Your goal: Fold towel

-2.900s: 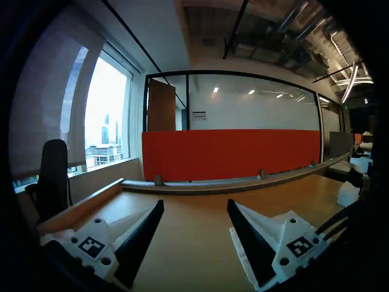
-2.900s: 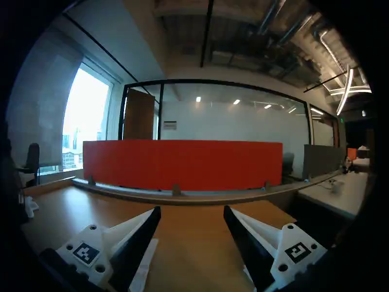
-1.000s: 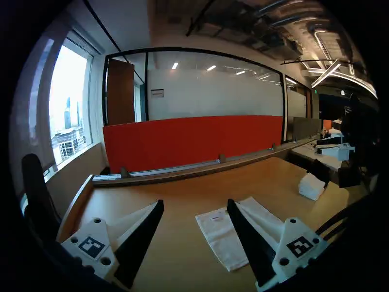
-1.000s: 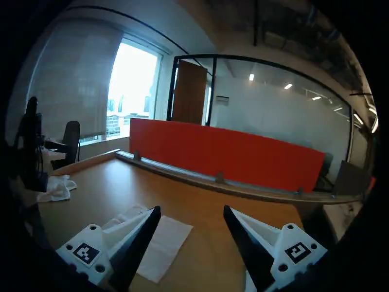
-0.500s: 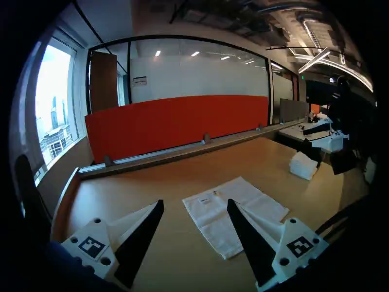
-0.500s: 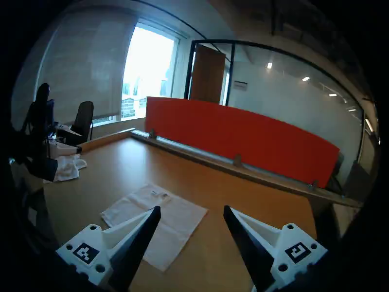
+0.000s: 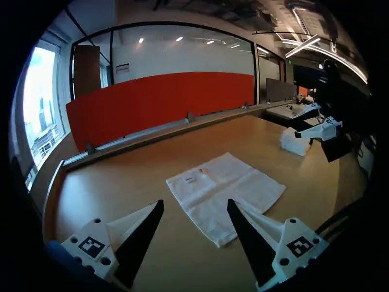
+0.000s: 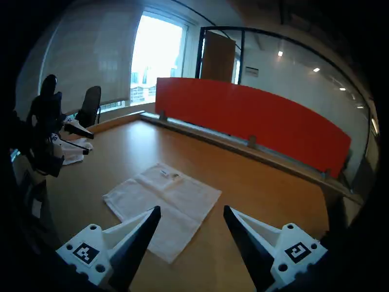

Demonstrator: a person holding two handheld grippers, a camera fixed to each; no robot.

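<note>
A white towel (image 7: 226, 190) lies spread flat on the wooden table (image 7: 121, 180), with a small tag near its far edge. My left gripper (image 7: 194, 233) hovers open above the towel's near edge, its right finger over the cloth. In the right gripper view the same towel (image 8: 165, 202) lies below my right gripper (image 8: 190, 238), which is open with its left finger over the near corner. Each gripper also appears across the table from the other: the right gripper (image 7: 311, 136) and the left gripper (image 8: 90, 145), both held above the table.
A red divider panel (image 7: 165, 102) runs along the table's far edge. A folded white cloth (image 7: 293, 142) lies at the right, and a crumpled white cloth (image 8: 73, 152) by the person's dark sleeve (image 8: 41, 131). An office chair (image 8: 90, 111) stands by the window.
Both views have tipped downward toward the table, so the towel now lies fuller and nearer the middle. Both grippers stay open, and the towel has not moved.
</note>
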